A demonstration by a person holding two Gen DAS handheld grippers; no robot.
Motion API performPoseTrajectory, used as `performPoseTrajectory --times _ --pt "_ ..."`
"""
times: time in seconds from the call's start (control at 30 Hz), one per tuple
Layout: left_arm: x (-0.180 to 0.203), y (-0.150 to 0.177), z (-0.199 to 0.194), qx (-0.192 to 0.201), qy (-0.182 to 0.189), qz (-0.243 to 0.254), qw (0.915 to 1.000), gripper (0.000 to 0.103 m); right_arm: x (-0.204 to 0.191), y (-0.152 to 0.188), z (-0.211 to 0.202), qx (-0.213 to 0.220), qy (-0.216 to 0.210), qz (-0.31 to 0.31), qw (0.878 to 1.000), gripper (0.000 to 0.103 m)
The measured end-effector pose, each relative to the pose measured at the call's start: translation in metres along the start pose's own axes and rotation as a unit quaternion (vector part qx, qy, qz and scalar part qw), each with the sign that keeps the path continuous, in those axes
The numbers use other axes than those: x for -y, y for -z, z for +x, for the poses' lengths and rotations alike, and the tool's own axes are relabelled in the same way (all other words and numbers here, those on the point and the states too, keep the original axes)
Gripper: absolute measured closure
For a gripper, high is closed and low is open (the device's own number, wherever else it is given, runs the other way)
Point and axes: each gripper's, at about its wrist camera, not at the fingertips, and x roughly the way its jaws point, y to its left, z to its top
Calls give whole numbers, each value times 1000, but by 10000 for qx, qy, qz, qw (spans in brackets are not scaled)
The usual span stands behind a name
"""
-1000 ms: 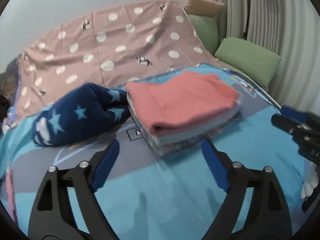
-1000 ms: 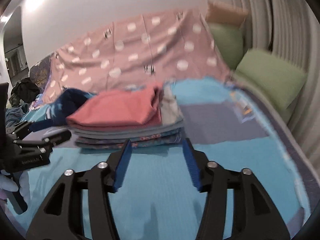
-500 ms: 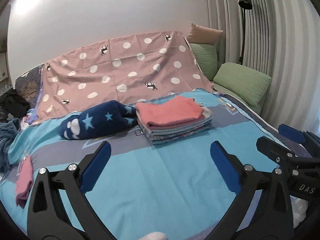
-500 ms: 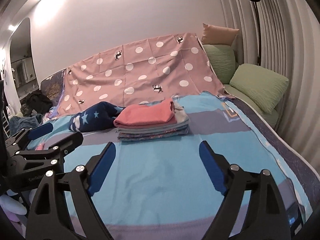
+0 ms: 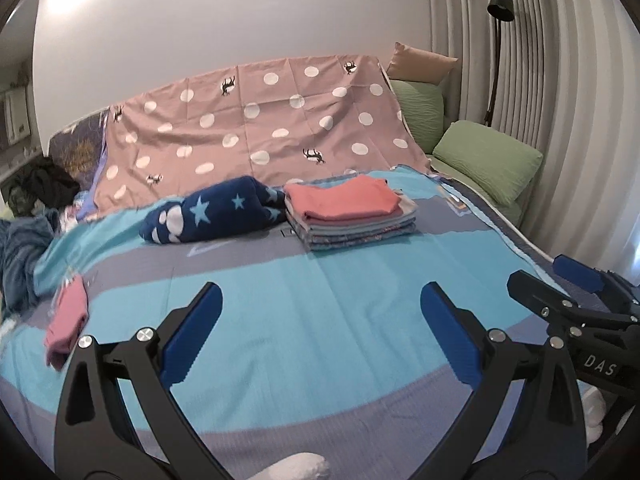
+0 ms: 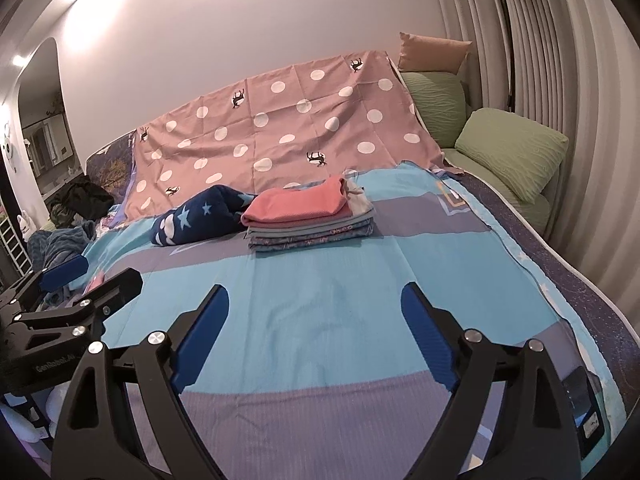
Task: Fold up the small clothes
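Note:
A stack of folded small clothes (image 5: pixel 350 216) with a coral pink piece on top lies on the bed, far ahead of both grippers; it also shows in the right wrist view (image 6: pixel 310 216). A small pink garment (image 5: pixel 66 320) lies loose at the left edge of the bed. My left gripper (image 5: pixel 320 316) is open and empty, held well back above the blue sheet. My right gripper (image 6: pixel 314 312) is open and empty too, beside the left one. Each gripper shows at the edge of the other's view.
A rolled navy blanket with stars (image 5: pixel 218 210) lies left of the stack. A pink dotted sheet (image 5: pixel 256 128) drapes the back. Green pillows (image 5: pixel 490 160) sit at the right, by the curtain and a floor lamp (image 5: pixel 500 12). Dark clothes (image 5: pixel 42 188) pile at the far left.
Both grippers have pulled back and up from the stack, which now looks much smaller and farther. Both have opened wider. The loose pink garment has come into the left view.

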Motion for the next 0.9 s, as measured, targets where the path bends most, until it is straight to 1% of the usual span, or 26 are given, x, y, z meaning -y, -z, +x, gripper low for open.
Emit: performPoseTrajectory --times 0.03,0.07,0.1,0.23,0.47,0.77,0.9 --pt "0 2 -3 -5 -37 -9 10000 2 -1 2 -3 -4 -13 -18 10000 14" --pt "0 5 -7 8 -107 10 9999 2 -1 3 -6 -8 -27 -32 10000 11" --pt "1 7 -10 33 -151 47 9999 2 -2 5 -9 -10 -56 -51 10000 10" --pt "3 16 -18 17 -321 164 9993 2 -4 12 -12 -118 -129 -99 9998 9" --pt "0 25 -30 -1 -295 125 9995 2 -3 20 -16 -231 -132 -73 9996 9" --pt "8 25 -41 87 -290 271 9992 2 -6 23 -20 -211 -101 -140 9996 8" --pt "9 25 -40 49 -273 270 9993 2 -7 22 -20 -218 -102 -170 9996 8"
